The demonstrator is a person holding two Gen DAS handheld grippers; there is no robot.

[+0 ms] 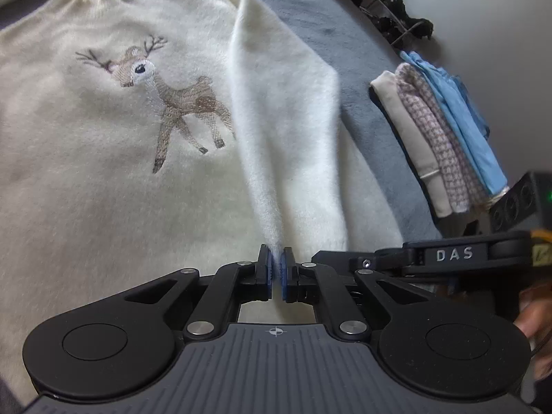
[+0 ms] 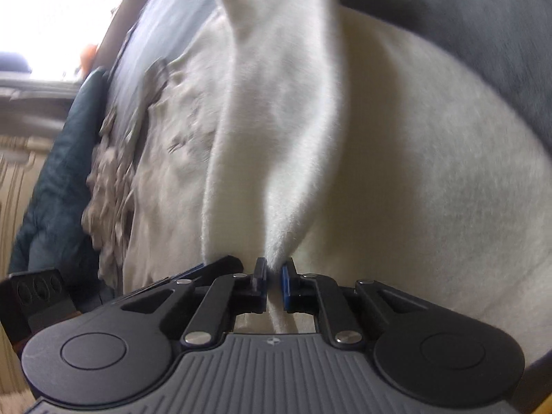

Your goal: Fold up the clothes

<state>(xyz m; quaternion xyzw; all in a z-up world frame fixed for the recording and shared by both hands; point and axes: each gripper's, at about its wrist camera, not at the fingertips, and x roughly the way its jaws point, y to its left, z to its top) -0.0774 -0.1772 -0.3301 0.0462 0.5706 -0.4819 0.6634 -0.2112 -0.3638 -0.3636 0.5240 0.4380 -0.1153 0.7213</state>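
A cream sweater [image 1: 103,172] with an embroidered deer [image 1: 165,100] lies front up on a grey-blue bed cover [image 1: 321,17]. My left gripper [image 1: 276,265] is shut on the sweater's raised sleeve [image 1: 276,110], which runs up from the jaws as a taut ridge. My right gripper [image 2: 274,272] is shut on the same cream sweater [image 2: 431,172], pinching a lifted fold of the sleeve [image 2: 276,103] above the body. The right gripper's body also shows in the left wrist view [image 1: 448,255], close beside the left one.
A stack of folded clothes [image 1: 445,131], cream, checked pink and light blue, lies on the cover to the right. Dark tangled items [image 1: 400,13] sit at the far right edge. A dark blue cushion [image 2: 62,158] and a bright window [image 2: 51,10] are left in the right wrist view.
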